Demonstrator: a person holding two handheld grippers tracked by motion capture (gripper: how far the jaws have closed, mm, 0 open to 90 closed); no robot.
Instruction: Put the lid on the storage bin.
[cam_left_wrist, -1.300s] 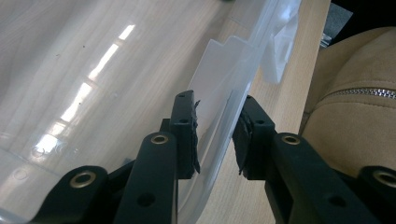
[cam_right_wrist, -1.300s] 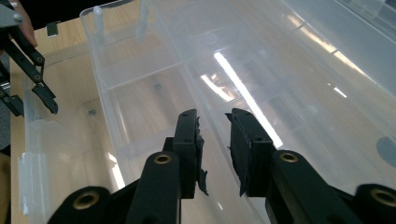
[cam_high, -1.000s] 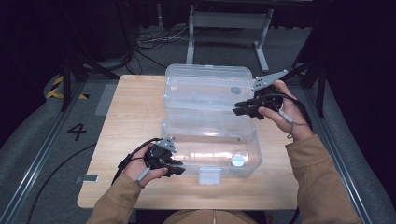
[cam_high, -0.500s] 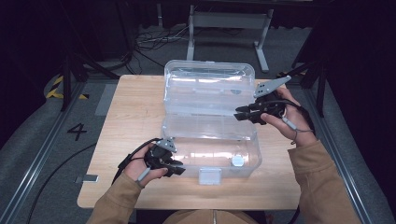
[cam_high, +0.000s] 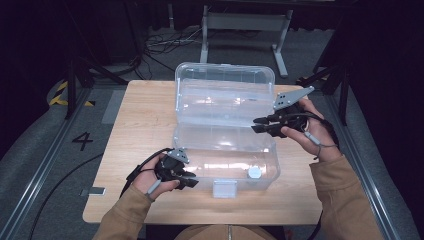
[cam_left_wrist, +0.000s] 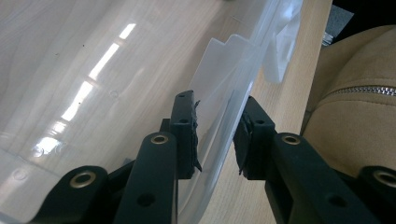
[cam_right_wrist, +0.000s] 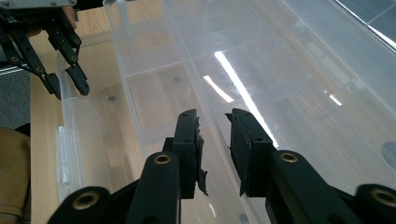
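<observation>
Evidently to steady it, the left gripper (cam_high: 187, 179) straddles the front wall of the clear box (cam_high: 225, 150) on the tabletop (cam_high: 145, 125), fingers narrowly parted around it. The right gripper (cam_high: 260, 125) hovers over the hinge, fingers narrowly apart, empty.

A plastic box (cam_high: 225, 145) stood open in the middle of the table (cam_high: 135, 125), its lid (cam_high: 225, 90) behind its base. The left gripper (cam_high: 192, 180) was at the base's near left corner, the right gripper (cam_high: 257, 125) at its right rim.
</observation>
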